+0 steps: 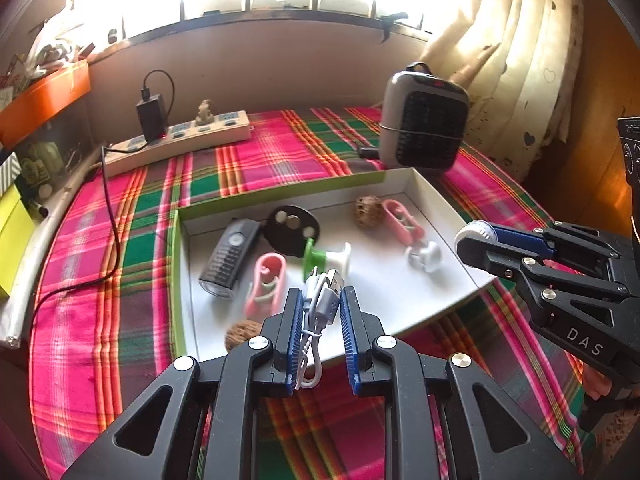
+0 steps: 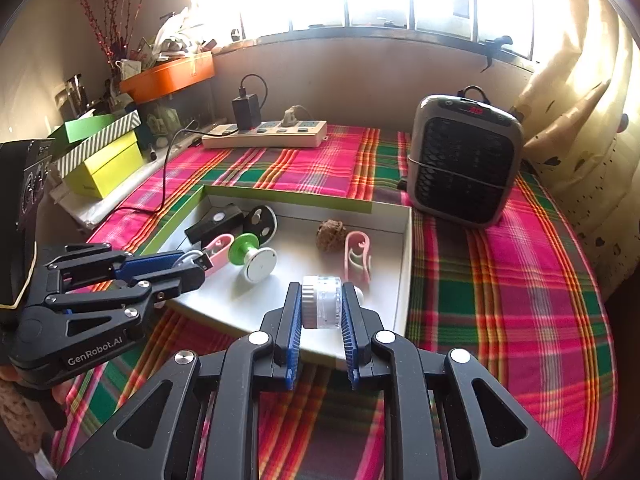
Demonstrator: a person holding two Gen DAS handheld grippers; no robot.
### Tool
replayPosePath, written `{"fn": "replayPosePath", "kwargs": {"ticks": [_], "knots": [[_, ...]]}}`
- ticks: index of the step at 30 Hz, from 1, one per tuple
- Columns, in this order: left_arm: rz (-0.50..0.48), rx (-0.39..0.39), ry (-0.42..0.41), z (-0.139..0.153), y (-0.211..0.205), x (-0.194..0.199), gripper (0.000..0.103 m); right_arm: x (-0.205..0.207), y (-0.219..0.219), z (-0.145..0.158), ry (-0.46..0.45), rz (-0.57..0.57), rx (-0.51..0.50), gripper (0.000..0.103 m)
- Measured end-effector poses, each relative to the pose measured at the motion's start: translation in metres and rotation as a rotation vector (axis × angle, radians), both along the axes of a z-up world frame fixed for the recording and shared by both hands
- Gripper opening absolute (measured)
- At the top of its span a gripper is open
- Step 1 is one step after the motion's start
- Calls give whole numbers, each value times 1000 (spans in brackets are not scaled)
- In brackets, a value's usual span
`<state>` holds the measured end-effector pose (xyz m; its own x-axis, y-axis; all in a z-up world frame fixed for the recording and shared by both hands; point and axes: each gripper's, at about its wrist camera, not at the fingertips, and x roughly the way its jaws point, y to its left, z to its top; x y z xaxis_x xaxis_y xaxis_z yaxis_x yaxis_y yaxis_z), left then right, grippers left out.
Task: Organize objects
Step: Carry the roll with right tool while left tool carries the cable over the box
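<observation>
Left claw (image 1: 320,300) clenched on coiled white USB cable (image 1: 320,308), plug pointing forward over tray (image 1: 440,200); right claw (image 2: 320,300) grasping small white jar (image 2: 322,302), axis crosswise between pads.

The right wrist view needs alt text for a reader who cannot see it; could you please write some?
The right gripper holds a small clear round jar over the near edge of a shallow white box on a plaid cloth. The left gripper, holding a white cable, reaches in from the left; a heater stands behind.
</observation>
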<state>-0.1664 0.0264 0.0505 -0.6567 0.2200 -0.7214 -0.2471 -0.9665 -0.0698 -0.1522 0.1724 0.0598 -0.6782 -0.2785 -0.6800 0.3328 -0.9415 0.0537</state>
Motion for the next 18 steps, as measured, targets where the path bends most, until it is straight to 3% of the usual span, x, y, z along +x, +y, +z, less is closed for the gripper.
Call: {"fn": "replayPosePath", "kwargs": {"ticks": [18], "knots": [[3, 1, -21, -10, -3, -12, 17, -48, -15, -18, -58, 40, 12, 20]]}}
